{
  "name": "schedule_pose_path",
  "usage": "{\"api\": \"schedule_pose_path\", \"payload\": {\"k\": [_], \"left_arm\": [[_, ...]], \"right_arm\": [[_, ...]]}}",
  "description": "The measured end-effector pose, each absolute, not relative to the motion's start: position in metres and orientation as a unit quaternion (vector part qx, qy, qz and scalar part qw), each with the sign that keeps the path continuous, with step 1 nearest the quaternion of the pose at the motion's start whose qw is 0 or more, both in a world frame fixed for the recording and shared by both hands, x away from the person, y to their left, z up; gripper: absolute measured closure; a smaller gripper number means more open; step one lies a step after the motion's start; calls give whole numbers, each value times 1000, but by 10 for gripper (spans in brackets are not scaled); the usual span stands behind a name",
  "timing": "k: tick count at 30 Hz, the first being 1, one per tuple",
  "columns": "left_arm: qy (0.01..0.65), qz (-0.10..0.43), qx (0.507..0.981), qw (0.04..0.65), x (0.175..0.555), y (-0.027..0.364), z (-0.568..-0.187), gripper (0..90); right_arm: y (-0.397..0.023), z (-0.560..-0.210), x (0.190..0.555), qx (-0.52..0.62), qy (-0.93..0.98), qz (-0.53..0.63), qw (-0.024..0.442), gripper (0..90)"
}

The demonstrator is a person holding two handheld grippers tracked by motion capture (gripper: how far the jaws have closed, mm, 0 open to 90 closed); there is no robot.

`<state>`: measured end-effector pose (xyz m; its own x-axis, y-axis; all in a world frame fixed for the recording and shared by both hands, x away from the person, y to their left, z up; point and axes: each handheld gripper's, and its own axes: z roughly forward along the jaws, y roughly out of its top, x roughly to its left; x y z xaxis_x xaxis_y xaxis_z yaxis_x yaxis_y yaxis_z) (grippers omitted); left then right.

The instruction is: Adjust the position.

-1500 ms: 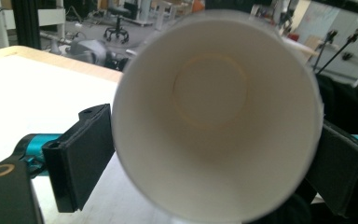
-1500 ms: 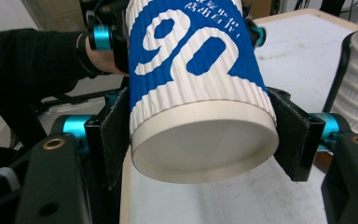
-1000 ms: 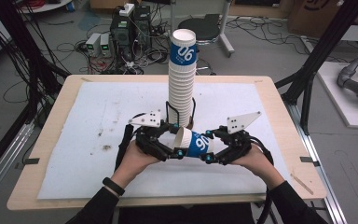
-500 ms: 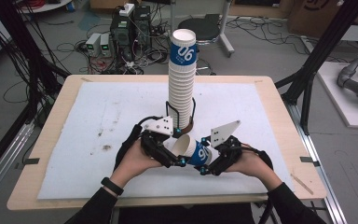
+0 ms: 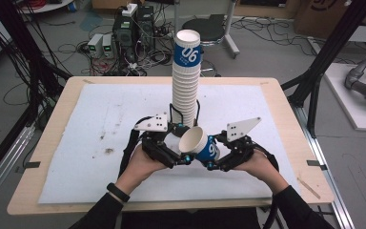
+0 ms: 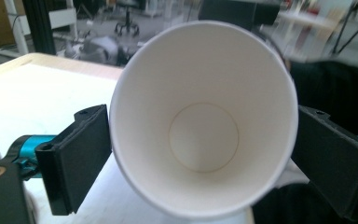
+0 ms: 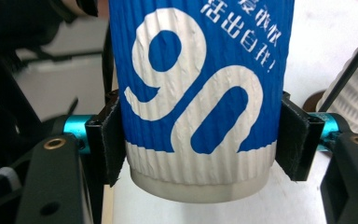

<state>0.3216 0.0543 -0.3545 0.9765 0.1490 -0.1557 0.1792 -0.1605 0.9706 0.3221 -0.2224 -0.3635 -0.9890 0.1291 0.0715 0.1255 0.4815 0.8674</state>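
A blue and white paper cup (image 5: 205, 145) marked "06" hangs just above the table in front of the tall stack of matching cups (image 5: 186, 81). It is tilted, mouth up and to the left. My right gripper (image 5: 210, 161) is shut on its blue wall near the base (image 7: 196, 84), one jaw on each side. My left gripper (image 5: 183, 157) faces the mouth. In the left gripper view the white inside of the cup (image 6: 205, 130) sits between the two jaws, which press on the rim at both sides. A slice of the stack (image 7: 354, 107) stands at the right of the right gripper view.
A white mat (image 5: 100, 124) covers the wooden table (image 5: 286, 95); small dark stains (image 5: 108, 150) mark it left of my hands. Black frame posts (image 5: 324, 62) stand at the table's right. Electronics and cables (image 5: 124, 38) lie on the floor behind.
The cup lay level between both grippers a second ago. It has since tipped mouth-up and shifted slightly right, and both hands moved a little nearer to me.
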Motion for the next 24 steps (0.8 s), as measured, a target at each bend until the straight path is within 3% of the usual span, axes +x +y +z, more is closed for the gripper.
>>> {"api": "schedule_pose_path", "payload": {"k": [6, 12, 18, 21, 24], "left_arm": [[116, -40, 740, 662, 325, 54, -359, 78], [105, -42, 741, 662, 324, 55, -359, 186], [101, -39, 759, 642, 324, 55, -358, 208], [94, -25, 777, 621, 323, 54, -354, 215], [91, -8, 796, 599, 322, 53, -351, 218]], "right_arm": [[-221, -364, 321, 77, 849, 523, -7, 300], [-217, -368, 321, 77, 848, 524, -6, 301], [-216, -369, 321, 78, 854, 515, -10, 291], [-216, -368, 319, 78, 861, 502, 3, 218], [-213, -368, 317, 73, 866, 495, 6, 217]]}}
